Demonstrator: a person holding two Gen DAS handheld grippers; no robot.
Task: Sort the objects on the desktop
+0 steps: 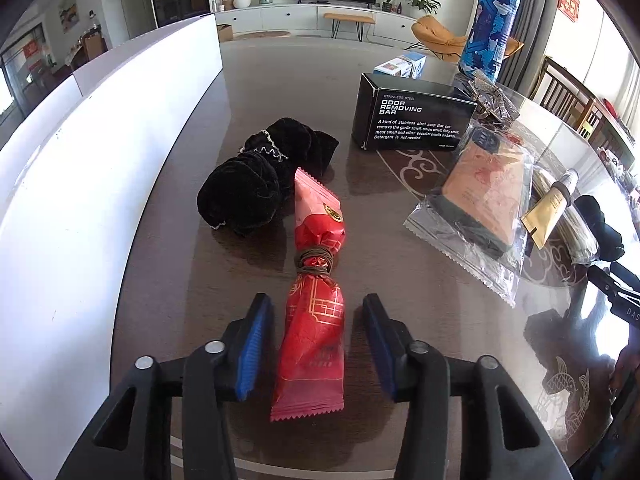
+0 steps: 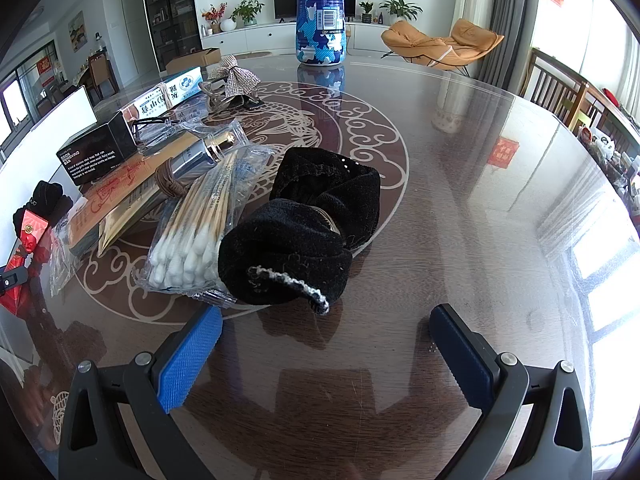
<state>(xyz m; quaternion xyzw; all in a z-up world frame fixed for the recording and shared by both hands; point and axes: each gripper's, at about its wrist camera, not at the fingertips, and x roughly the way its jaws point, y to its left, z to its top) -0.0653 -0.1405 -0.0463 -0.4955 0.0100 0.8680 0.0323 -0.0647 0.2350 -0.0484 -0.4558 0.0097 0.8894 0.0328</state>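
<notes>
A red foil packet, tied round its middle with a brown hair band, lies on the dark glass-topped table. My left gripper is open astride the packet's near half, and neither blue pad touches it. A black velvet scrunchie lies just beyond the packet. In the right wrist view my right gripper stands wide open over bare table, with a second black scrunchie just ahead of its fingertips. The red packet shows at that view's far left.
A white panel runs along the table's left side. A black odor-bar box, a clear-wrapped orange item, a cotton-swab pack, a silver tube, a silver bow clip and a tall blue bottle crowd the middle.
</notes>
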